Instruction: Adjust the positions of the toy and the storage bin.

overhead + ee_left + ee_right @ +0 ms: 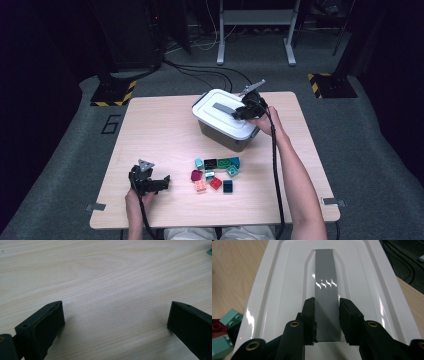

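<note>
In the high view, the grey box (227, 131) with its white lid (222, 115) sits in the upper middle of the frame on the table (150, 130), and the right gripper (241, 112) rests on the lid's grey handle (223, 108). Loose toy bricks (216, 172) lie below centre. The left gripper (162, 184), at lower left, rests apart from everything.

In the left gripper view, the jaws stand wide apart over bare wood.

In the right gripper view, the jaws are clamped on the sides of the handle (326, 290) at lower centre. The lid (277, 290) looks like light, stiff, glossy plastic, likely slippery; the raised handle strip is the sensible hold, taken squarely across its width so it lifts level.
</note>
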Demonstrator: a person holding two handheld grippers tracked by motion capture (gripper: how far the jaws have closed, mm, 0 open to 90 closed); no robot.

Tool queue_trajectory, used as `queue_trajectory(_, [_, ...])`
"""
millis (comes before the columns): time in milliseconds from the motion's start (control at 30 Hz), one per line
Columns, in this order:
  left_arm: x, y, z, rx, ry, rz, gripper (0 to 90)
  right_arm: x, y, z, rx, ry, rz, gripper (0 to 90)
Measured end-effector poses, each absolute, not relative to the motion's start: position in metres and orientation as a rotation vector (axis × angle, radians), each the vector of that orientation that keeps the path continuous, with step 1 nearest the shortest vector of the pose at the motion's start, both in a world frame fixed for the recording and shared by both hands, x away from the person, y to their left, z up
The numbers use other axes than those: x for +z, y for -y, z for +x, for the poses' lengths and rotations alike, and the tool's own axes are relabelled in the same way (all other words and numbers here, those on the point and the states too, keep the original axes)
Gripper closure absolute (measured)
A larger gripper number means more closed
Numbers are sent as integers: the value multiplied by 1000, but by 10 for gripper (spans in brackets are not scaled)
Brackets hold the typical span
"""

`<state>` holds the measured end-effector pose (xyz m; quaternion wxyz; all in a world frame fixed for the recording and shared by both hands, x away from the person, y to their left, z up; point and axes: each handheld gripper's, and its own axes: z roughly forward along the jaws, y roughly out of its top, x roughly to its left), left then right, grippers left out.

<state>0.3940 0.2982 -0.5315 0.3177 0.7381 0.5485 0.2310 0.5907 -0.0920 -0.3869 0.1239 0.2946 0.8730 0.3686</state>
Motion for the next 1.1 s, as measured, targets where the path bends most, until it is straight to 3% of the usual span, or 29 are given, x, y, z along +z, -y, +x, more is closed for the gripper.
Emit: queue_trajectory(1100, [-531,-298,394,614,-1445,1939,10,-379,130,576,995,-2666,778,668])
